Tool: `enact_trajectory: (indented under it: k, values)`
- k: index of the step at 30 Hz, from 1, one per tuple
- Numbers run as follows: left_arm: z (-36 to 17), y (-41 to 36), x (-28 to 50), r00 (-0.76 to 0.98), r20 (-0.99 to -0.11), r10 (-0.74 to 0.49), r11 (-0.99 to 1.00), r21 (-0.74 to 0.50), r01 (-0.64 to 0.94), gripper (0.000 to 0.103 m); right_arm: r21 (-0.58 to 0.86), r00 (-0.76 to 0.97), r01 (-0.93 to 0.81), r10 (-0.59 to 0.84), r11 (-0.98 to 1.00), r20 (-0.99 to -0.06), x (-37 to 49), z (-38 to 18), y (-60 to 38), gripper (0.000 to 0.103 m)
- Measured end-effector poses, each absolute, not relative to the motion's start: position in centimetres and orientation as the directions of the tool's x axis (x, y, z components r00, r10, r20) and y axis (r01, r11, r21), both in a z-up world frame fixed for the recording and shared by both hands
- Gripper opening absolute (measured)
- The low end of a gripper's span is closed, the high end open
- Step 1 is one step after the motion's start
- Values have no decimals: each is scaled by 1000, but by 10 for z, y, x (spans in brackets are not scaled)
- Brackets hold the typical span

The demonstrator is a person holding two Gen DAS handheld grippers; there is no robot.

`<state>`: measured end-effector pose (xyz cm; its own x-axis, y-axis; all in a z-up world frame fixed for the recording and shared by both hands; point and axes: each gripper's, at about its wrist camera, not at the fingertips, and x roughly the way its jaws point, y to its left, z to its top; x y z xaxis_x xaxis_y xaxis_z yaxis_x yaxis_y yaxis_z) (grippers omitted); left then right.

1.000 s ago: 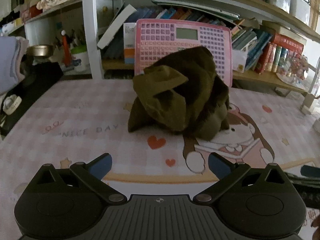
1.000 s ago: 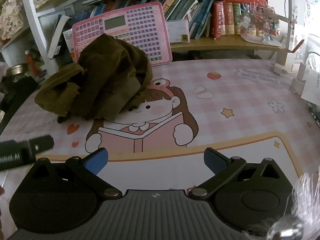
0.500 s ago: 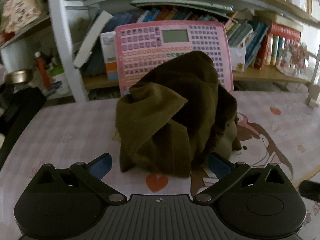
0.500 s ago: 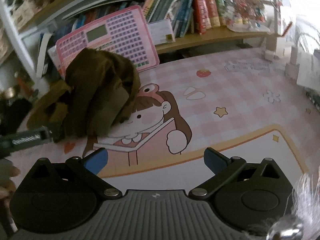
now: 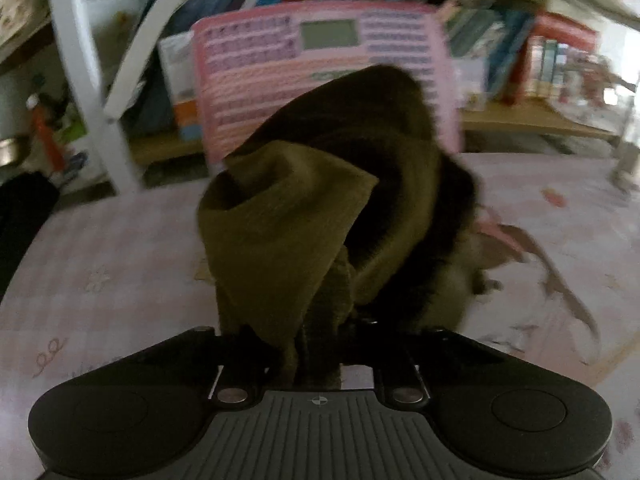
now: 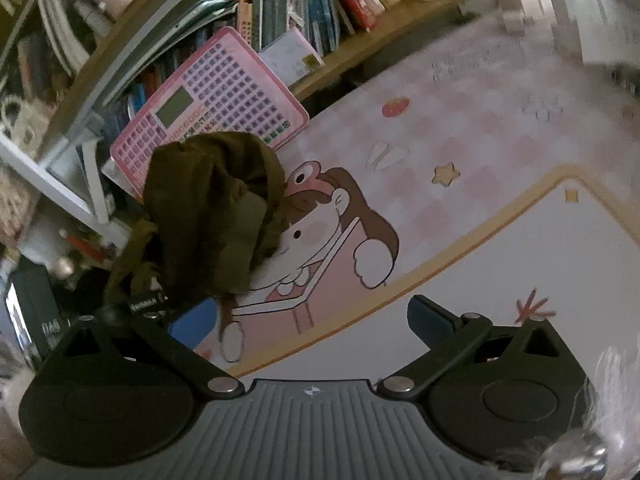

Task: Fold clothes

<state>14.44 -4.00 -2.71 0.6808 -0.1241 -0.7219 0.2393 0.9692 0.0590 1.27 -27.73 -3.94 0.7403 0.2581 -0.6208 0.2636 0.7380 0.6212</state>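
A crumpled olive-green garment (image 5: 304, 216) sits heaped on the pink cartoon desk mat (image 5: 100, 264). My left gripper (image 5: 320, 344) is at the heap's near edge, its jaws closing, and a fold of the cloth is pinched between them. In the right wrist view the same garment (image 6: 208, 216) lies at the left on the mat (image 6: 480, 140). My right gripper (image 6: 312, 320) is open over the mat, short of the heap and to its right, with nothing between its blue-padded fingers. The whole view is tilted.
A pink toy keyboard tablet (image 5: 280, 60) leans against the bookshelf (image 5: 540, 120) right behind the garment. Books fill the shelf (image 6: 340, 8). A white shelf post (image 5: 92, 100) stands at the back left, with dark items and clutter beside it.
My left gripper has moved forward to the garment and gone from wide open to closed on its near fold. The right gripper has rolled, tilting its view, and stays open.
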Motion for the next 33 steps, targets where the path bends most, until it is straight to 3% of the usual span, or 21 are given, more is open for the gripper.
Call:
enact_trajectory:
  k: [12,19,24,33]
  values:
    - [25,-97,24,636,-610,-473,866,-189,463,10,873,743,304,479,381,-467,1,-66,-320,96]
    - [22,-94,-13,649,-612,-451,891,-261,372,10,908,713,302,564,289,-417,-5,-82,-330,95]
    - [34,-77,-40,694,-566,-445,893,-342,293,10,924,679,304,627,233,-382,-2,-96,-328,95]
    - [110,-27,-75,841,-291,-455,840,-455,297,10,936,684,349,674,37,-281,21,-120,-318,95]
